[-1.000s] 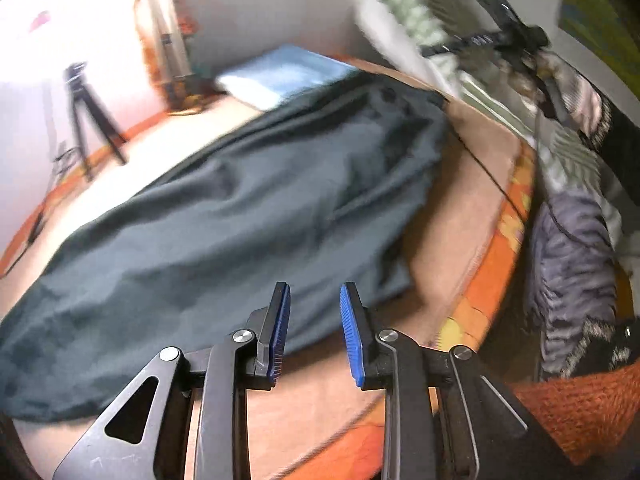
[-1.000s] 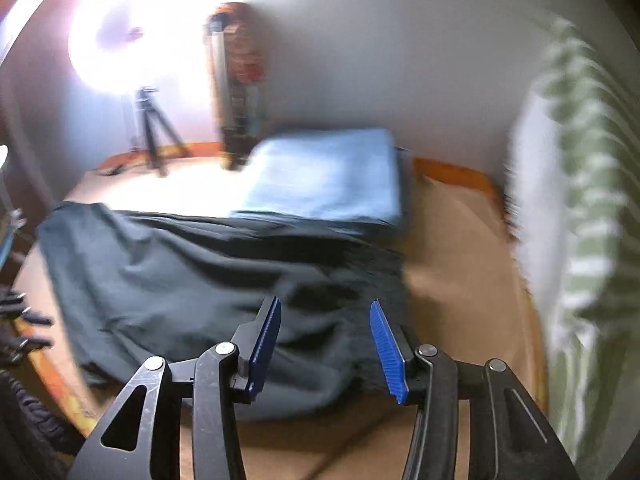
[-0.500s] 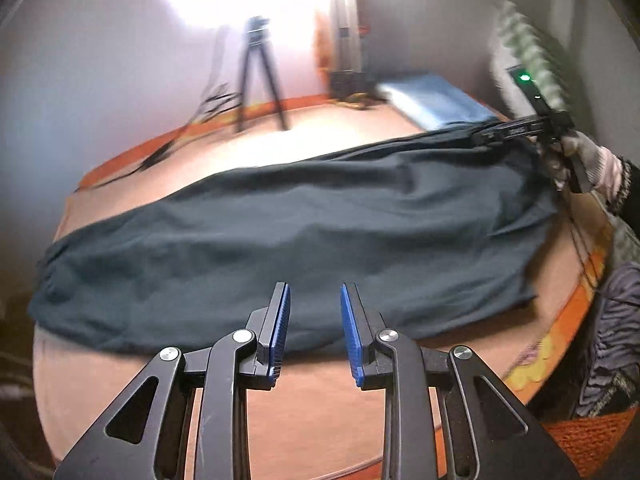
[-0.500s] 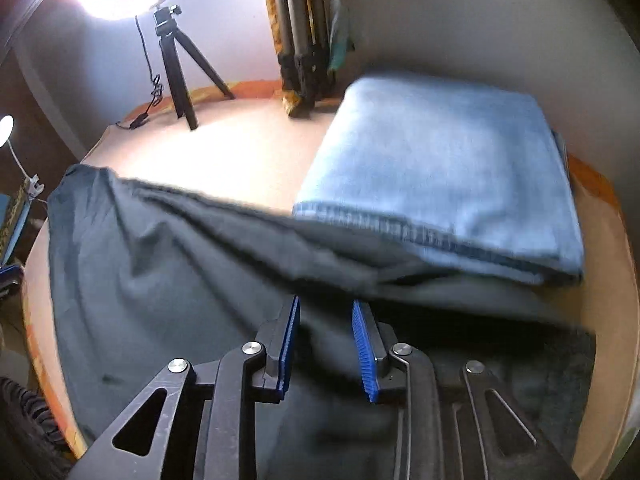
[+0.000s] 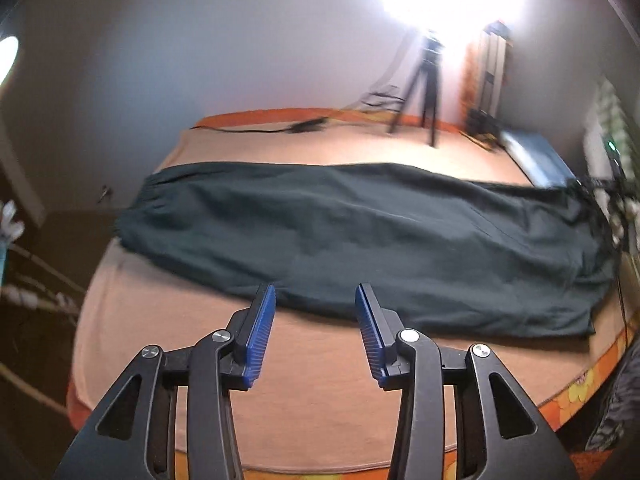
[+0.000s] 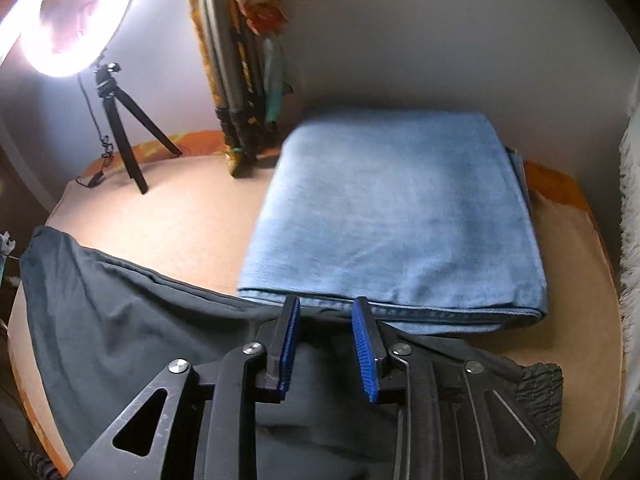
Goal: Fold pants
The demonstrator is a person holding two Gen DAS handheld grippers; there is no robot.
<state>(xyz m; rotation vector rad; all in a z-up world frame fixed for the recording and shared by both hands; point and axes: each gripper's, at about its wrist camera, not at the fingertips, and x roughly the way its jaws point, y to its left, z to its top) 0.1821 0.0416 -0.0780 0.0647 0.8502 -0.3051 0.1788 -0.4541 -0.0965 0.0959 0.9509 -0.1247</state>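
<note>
Dark teal pants (image 5: 360,232) lie stretched out lengthwise across the peach bed sheet (image 5: 300,380). My left gripper (image 5: 315,292) hovers over their near edge around mid-length; its jaws are opening with nothing between them. My right gripper (image 6: 326,304) hangs low over the pants (image 6: 120,320) near the gathered waistband (image 6: 540,384), at their far edge. Its jaws are opening a little, and dark cloth lies under the gap without the pads pressing on it. In the left wrist view the right hand's device (image 5: 614,168) shows at the far right end of the pants.
Folded light-blue jeans (image 6: 400,208) lie just beyond the right gripper, touching the pants' edge. A small black tripod (image 6: 124,120), a bright ring light (image 6: 68,20) and a bundle of stand legs (image 6: 236,80) stand at the back. The bed's orange edge (image 5: 580,384) runs near the front right.
The left view has swung left along the pants and rolled level, and its jaws have widened. The right gripper dropped toward the pants beside the jeans, narrowed, then spread slightly.
</note>
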